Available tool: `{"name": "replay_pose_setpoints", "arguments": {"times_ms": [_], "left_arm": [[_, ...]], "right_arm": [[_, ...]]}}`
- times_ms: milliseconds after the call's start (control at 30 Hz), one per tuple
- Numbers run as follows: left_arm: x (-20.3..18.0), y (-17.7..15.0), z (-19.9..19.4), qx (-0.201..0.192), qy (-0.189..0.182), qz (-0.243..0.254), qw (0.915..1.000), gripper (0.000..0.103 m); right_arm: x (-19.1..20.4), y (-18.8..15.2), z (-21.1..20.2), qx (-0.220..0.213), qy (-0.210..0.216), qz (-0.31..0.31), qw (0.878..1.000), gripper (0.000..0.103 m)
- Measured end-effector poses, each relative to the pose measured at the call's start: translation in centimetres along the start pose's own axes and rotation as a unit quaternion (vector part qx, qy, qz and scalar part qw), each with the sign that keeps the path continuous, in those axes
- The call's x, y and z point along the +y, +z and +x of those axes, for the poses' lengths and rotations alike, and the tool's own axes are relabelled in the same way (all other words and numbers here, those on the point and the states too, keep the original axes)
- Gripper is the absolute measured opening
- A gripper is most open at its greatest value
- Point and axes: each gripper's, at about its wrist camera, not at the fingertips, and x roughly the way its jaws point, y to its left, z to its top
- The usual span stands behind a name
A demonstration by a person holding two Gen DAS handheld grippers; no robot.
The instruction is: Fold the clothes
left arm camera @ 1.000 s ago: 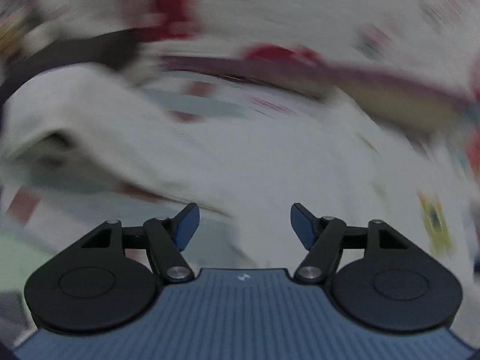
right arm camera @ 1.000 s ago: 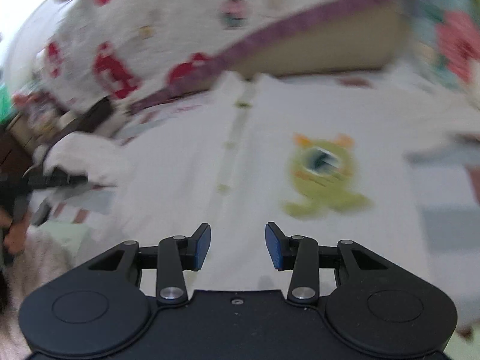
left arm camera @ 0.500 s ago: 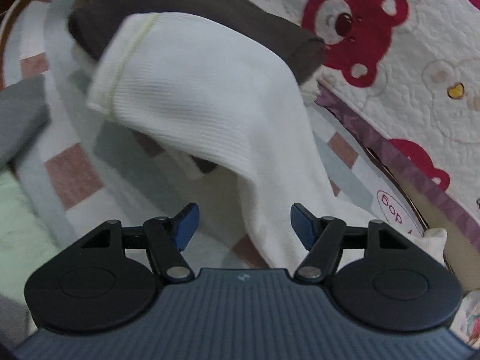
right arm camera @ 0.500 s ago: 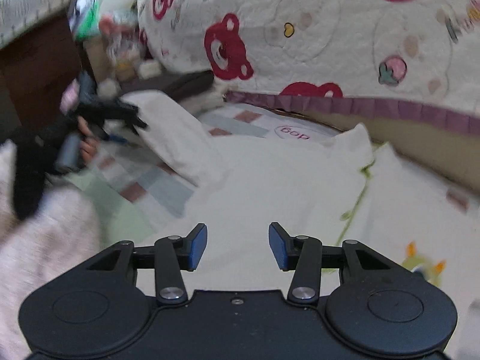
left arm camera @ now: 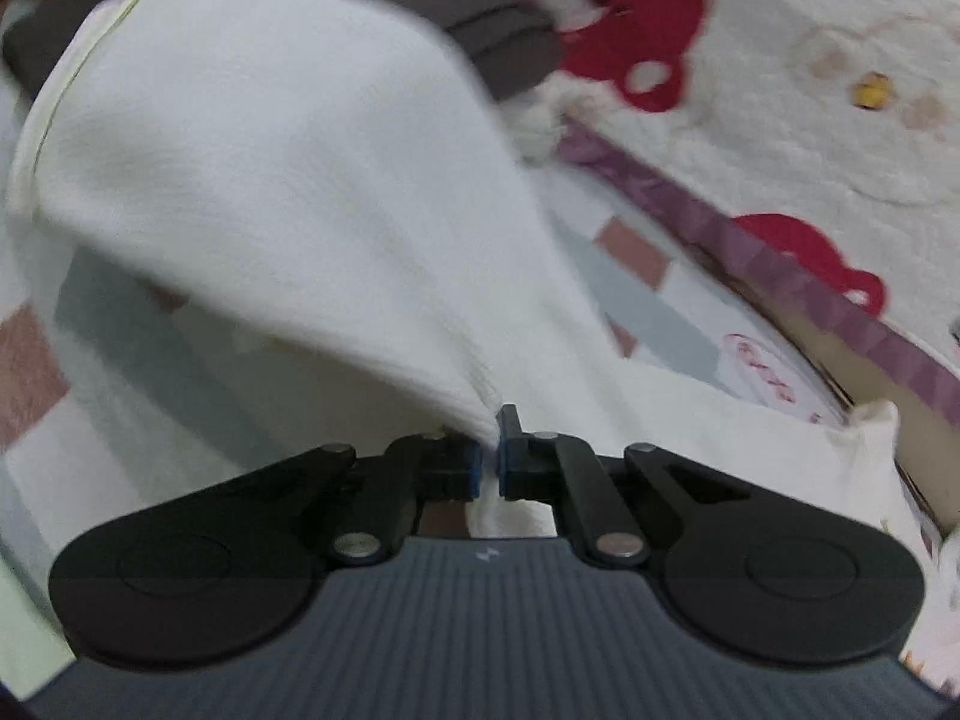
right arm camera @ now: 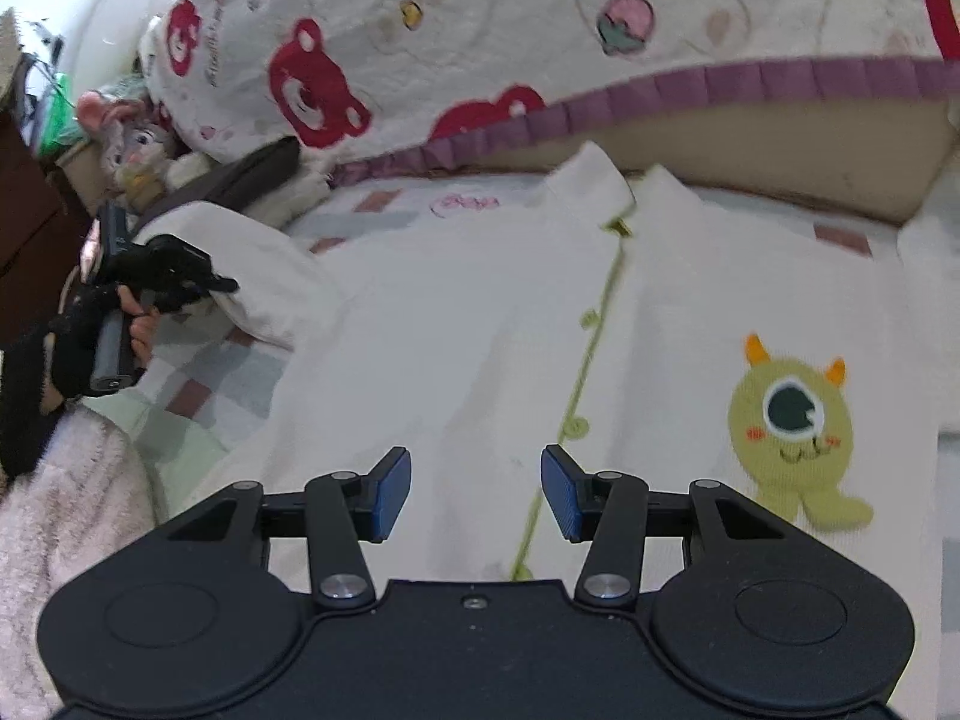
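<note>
Sleeve (left arm camera: 288,180) edge pinched (left tool (left arm camera: 489,468)), bedspread (left arm camera: 648,300) beside

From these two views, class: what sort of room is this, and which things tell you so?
Most likely a bedroom, with the work done on a bed: a quilted bear-print blanket, a checked sheet under the white shirt, and stuffed toys in the corner.

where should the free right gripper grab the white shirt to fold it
Best guess: the bare side edge by the monster patch, coming from above, pads across the hem. The white shirt lies flat, buttoned; the left gripper already pinches its far sleeve, and the right gripper hangs open.
</note>
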Motion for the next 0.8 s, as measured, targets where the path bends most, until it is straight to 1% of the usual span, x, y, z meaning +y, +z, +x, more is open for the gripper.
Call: {"name": "replay_pose_setpoints", "arguments": {"times_ms": [33, 100, 200, 267, 300, 367, 433, 500, 533, 567, 600, 633, 700, 767, 800], "left_arm": [[-0.6, 0.0, -0.6, -0.014, -0.003, 0.018, 0.9997, 0.004], [-3.0, 0.2, -2.3, -0.061, -0.009, 0.082, 0.9947, 0.004], [-7.2, 0.5, -4.6, -0.096, -0.052, 0.135, 0.9848, 0.004], [-10.2, 0.7, -5.7, -0.096, -0.113, 0.153, 0.9771, 0.004], [-12.1, 0.6, -6.0, -0.089, -0.141, 0.167, 0.9718, 0.004], [-15.4, -1.1, -4.8, -0.032, -0.185, 0.180, 0.9657, 0.004], [-18.7, -2.9, -3.6, 0.026, -0.226, 0.191, 0.9547, 0.005], [-20.4, -6.1, -1.1, 0.101, -0.240, 0.189, 0.9469, 0.009], [-20.5, -7.4, -0.5, 0.124, -0.236, 0.203, 0.9422, 0.014], [-20.6, -8.6, 0.2, 0.146, -0.232, 0.218, 0.9368, 0.016], [-20.7, -9.8, 0.8, 0.167, -0.228, 0.232, 0.9307, 0.023], [-20.1, -10.3, 0.5, 0.174, -0.226, 0.246, 0.9262, 0.033], [-18.7, -10.1, -0.9, 0.174, -0.229, 0.264, 0.9206, 0.034], [-16.5, -8.3, -2.6, 0.147, -0.236, 0.237, 0.9310, 0.041], [-15.4, -7.4, -2.9, 0.133, -0.229, 0.214, 0.9402, 0.051]], "right_arm": [[-0.1, -0.2, 0.3, 0.005, -0.002, 0.003, 1.000, 0.054], [-0.2, -0.5, 0.7, 0.012, -0.002, 0.008, 1.000, 0.054], [-0.3, -0.9, 1.3, 0.021, -0.003, 0.013, 1.000, 0.054], [-0.3, -0.9, 1.6, 0.026, -0.004, 0.014, 1.000, 0.054], [-0.3, -0.8, 1.8, 0.027, -0.005, 0.013, 1.000, 0.054], [-0.2, -0.6, 2.1, 0.030, -0.009, 0.007, 0.999, 0.054], [-0.1, -0.5, 2.4, 0.031, -0.015, -0.005, 0.999, 0.054], [0.0, -0.5, 2.7, 0.035, -0.026, -0.017, 0.999, 0.054], [0.1, -0.6, 2.8, 0.038, -0.033, -0.022, 0.999, 0.054], [0.1, -0.6, 2.8, 0.040, -0.040, -0.028, 0.998, 0.054], [0.2, -0.5, 2.8, 0.043, -0.045, -0.037, 0.997, 0.054], [0.2, -0.4, 2.6, 0.047, -0.050, -0.047, 0.996, 0.053], [0.7, 0.7, 1.6, 0.049, -0.064, -0.095, 0.992, 0.053], [1.4, 2.5, 0.4, 0.054, -0.070, -0.153, 0.984, 0.053], [1.8, 3.8, 0.0, 0.060, -0.064, -0.181, 0.979, 0.053]]}}
